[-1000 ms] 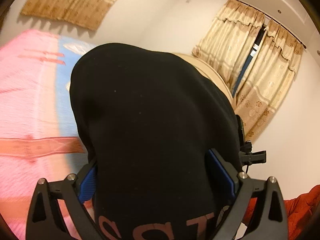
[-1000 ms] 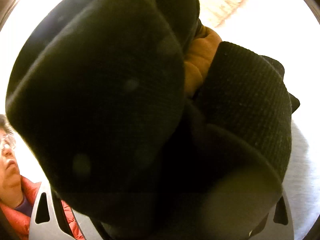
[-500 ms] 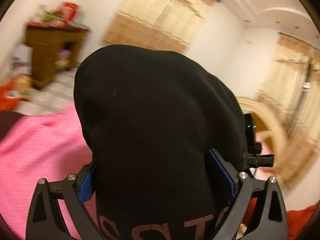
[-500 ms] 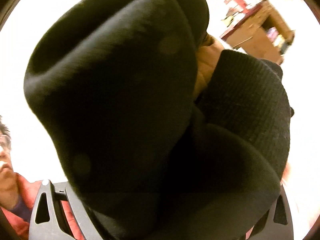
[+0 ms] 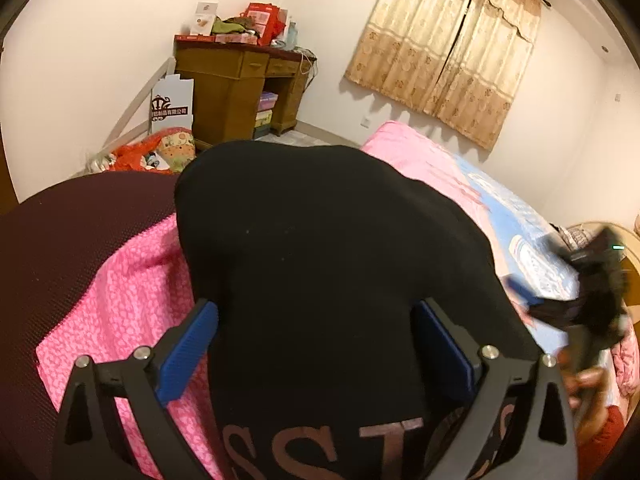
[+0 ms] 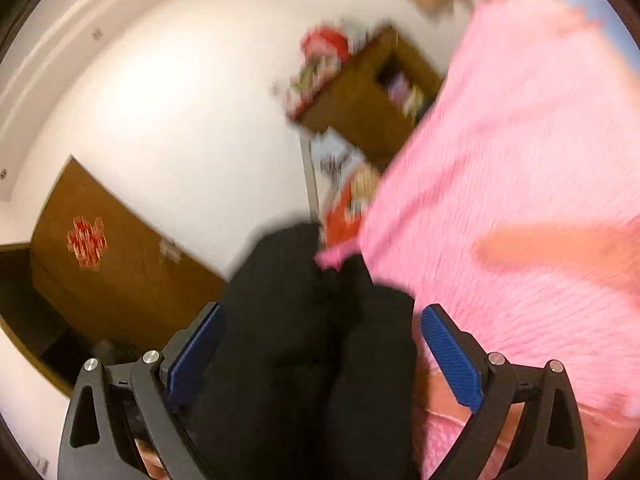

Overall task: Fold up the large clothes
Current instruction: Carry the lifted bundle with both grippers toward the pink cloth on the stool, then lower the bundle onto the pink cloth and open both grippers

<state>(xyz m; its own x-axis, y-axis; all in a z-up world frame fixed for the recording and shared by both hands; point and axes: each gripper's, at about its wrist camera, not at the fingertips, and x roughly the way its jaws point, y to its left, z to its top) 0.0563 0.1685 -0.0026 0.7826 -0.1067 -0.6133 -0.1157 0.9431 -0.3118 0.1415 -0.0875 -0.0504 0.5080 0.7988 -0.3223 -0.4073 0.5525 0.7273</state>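
A large black garment (image 5: 332, 264) with pinkish letters near its lower edge bulges up between the blue pads of my left gripper (image 5: 316, 356), which is shut on it. In the right wrist view, black cloth of the same garment (image 6: 316, 340) lies between the blue pads of my right gripper (image 6: 320, 356); the jaws stand wide and the right pad (image 6: 450, 356) is clear of the cloth. The right gripper also shows in the left wrist view (image 5: 580, 304), blurred, at the right edge above the bed.
A pink bedspread (image 5: 132, 280) covers the bed below, with a blue patterned part (image 5: 520, 232) further right. A dark mesh surface (image 5: 60, 248) lies at left. A cluttered wooden desk (image 5: 240, 88) and a curtained window (image 5: 448, 48) stand by the far wall. A wooden door (image 6: 100, 248) shows left.
Both grippers have swung down towards the bed; the views now show the desk and pink bedspread. The bunched black cloth that filled the right view has slid down, and the right pads now stand apart.
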